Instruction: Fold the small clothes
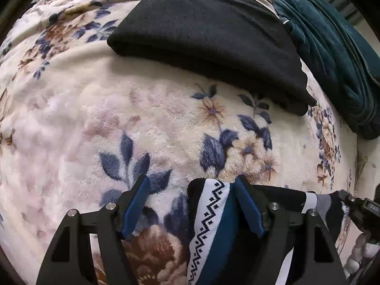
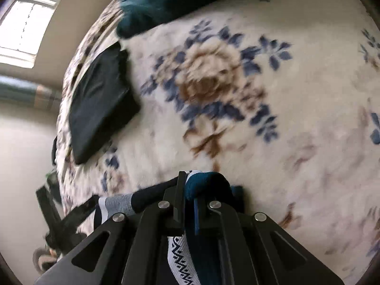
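My right gripper [image 2: 190,201] is clenched on the dark blue sock with a white zigzag band [image 1: 209,225], just before the folded black cloth [image 1: 209,38] on the flowered fleece blanket [image 1: 95,118] — my left gripper [image 1: 192,204] stands released around its other part, so I should close there before folding.
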Motion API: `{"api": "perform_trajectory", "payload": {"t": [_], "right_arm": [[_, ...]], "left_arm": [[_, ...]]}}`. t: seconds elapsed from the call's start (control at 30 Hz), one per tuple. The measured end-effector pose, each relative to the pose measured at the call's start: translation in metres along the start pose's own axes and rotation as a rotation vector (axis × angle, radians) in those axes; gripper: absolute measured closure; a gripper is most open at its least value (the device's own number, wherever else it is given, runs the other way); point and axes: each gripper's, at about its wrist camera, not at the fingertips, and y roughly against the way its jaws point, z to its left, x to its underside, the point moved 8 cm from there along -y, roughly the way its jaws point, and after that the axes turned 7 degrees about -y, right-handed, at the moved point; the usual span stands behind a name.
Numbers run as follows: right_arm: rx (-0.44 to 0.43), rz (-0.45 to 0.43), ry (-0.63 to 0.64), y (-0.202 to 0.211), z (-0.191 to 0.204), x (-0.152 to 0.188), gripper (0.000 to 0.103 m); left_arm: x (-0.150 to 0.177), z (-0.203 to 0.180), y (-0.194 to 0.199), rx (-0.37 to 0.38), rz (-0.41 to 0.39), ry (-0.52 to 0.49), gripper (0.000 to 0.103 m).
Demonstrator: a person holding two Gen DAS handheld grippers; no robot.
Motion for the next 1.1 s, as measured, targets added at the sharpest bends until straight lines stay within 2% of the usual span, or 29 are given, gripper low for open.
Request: {"api": "perform_trajectory", "payload": {"t": [0.1, 0.13, 0.17, 0.27, 0.3, 0.33, 0.37, 0.4, 0.53, 0.63, 0.73, 0.83, 0.9, 0.97, 1.1], "right_arm": [[0.039, 0.077, -0.021, -0.023, -0.009, -0.001, 0.098], [0.039, 0.129, -0.036, -0.031, -0.012, 0.003, 0.091], [0.040, 0.167, -0.060, -0.034, -0.014, 0.007, 0.080], [0.023, 0.131, -0.089, -0.006, -0.024, 0.017, 0.063], [0.017, 0.121, -0.093, 0.007, -0.029, 0.026, 0.062], [0.012, 0.121, -0.108, 0.020, -0.035, 0.039, 0.060], [0.015, 0.128, -0.129, 0.028, -0.043, 0.052, 0.055], [0.018, 0.143, -0.160, 0.038, -0.052, 0.072, 0.055], [0.001, 0.254, -0.309, 0.039, -0.083, 0.149, 0.054], [-0.083, 0.340, -0.479, 0.016, -0.096, 0.192, 0.054], [-0.178, 0.337, -0.615, 0.000, -0.099, 0.203, 0.054], [-0.188, 0.310, -0.685, 0.004, -0.100, 0.208, 0.054], [-0.184, 0.289, -0.673, 0.016, -0.098, 0.214, 0.054], [-0.217, 0.291, -0.676, 0.020, -0.093, 0.224, 0.038], [-0.268, 0.301, -0.704, 0.003, -0.085, 0.229, 0.037]], "left_arm": [[0.001, 0.001, 0.003, -0.001, -0.005, 0.001, 0.031], [0.002, 0.002, 0.007, -0.002, -0.009, 0.000, 0.031], [0.004, 0.003, 0.014, 0.001, -0.012, -0.001, 0.031], [0.017, 0.010, 0.042, 0.012, -0.049, 0.003, 0.030], [0.022, 0.013, 0.050, 0.015, -0.060, 0.009, 0.028], [0.032, 0.017, 0.062, 0.017, -0.072, 0.023, 0.017], [0.045, 0.020, 0.072, 0.020, -0.078, 0.036, 0.011], [0.057, 0.024, 0.080, 0.017, -0.079, 0.047, 0.005], [0.109, 0.033, 0.091, 0.004, -0.028, 0.112, 0.004], [0.144, 0.036, 0.086, 0.007, 0.020, 0.182, 0.004], [0.161, 0.034, 0.083, 0.028, 0.040, 0.241, 0.004], [0.170, 0.030, 0.086, 0.037, 0.033, 0.282, 0.004], [0.171, 0.027, 0.087, 0.042, 0.029, 0.293, 0.004], [0.175, 0.024, 0.085, 0.044, 0.035, 0.292, 0.004], [0.182, 0.026, 0.080, 0.051, 0.050, 0.316, 0.004]]}}
